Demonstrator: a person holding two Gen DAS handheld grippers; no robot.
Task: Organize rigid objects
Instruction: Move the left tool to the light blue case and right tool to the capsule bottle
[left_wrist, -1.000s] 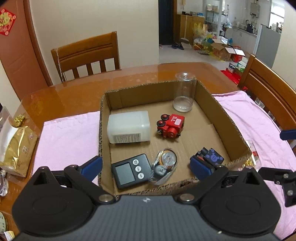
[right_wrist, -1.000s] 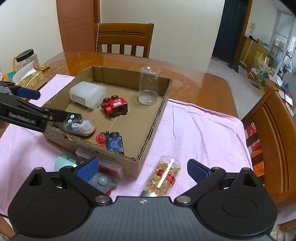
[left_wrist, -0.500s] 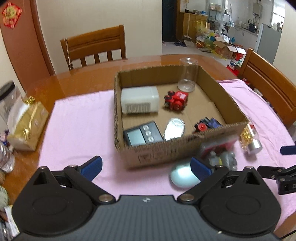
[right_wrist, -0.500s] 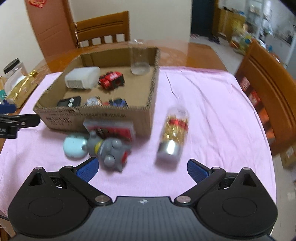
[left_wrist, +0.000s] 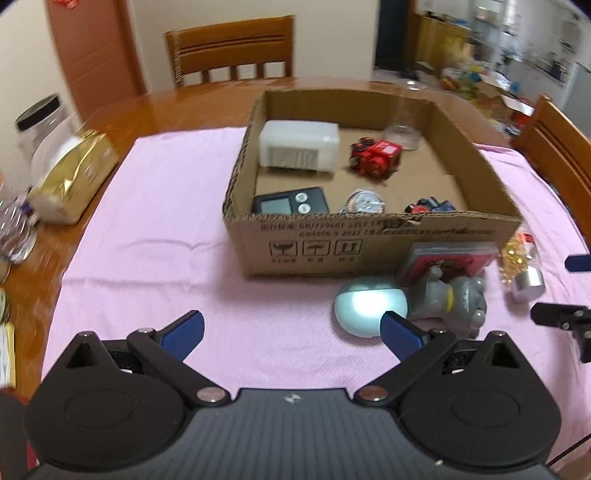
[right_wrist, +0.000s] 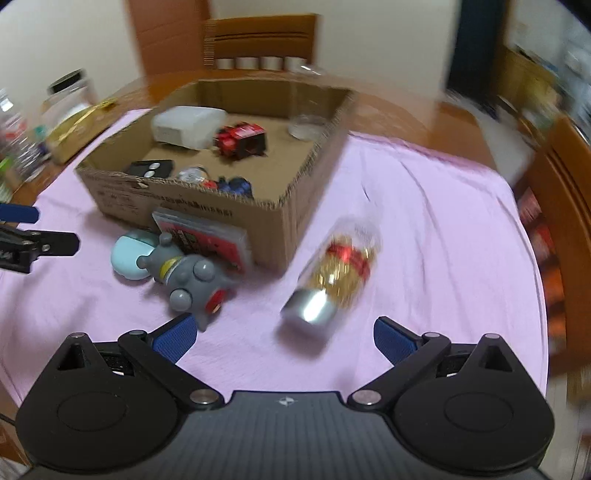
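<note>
- Cardboard box (left_wrist: 369, 236) sits mid-table on the pink cloth (left_wrist: 155, 229), holding a white container (left_wrist: 299, 147), red toy (left_wrist: 376, 158), timer (left_wrist: 291, 199) and clear jar (left_wrist: 404, 129).
- Grey toy (right_wrist: 192, 273), round blue case (right_wrist: 131, 251) and card pack (right_wrist: 207, 236) lie against the box's near wall.
- Bottle (right_wrist: 332, 273) lies beside its near right corner.
- Left gripper (left_wrist: 291, 332) is wide open, holding nothing.
- Right gripper (right_wrist: 284, 332) is wide open, holding nothing.

Cardboard box (left_wrist: 369, 240) front: "GB4806.9 2023", partly blurred.
</note>
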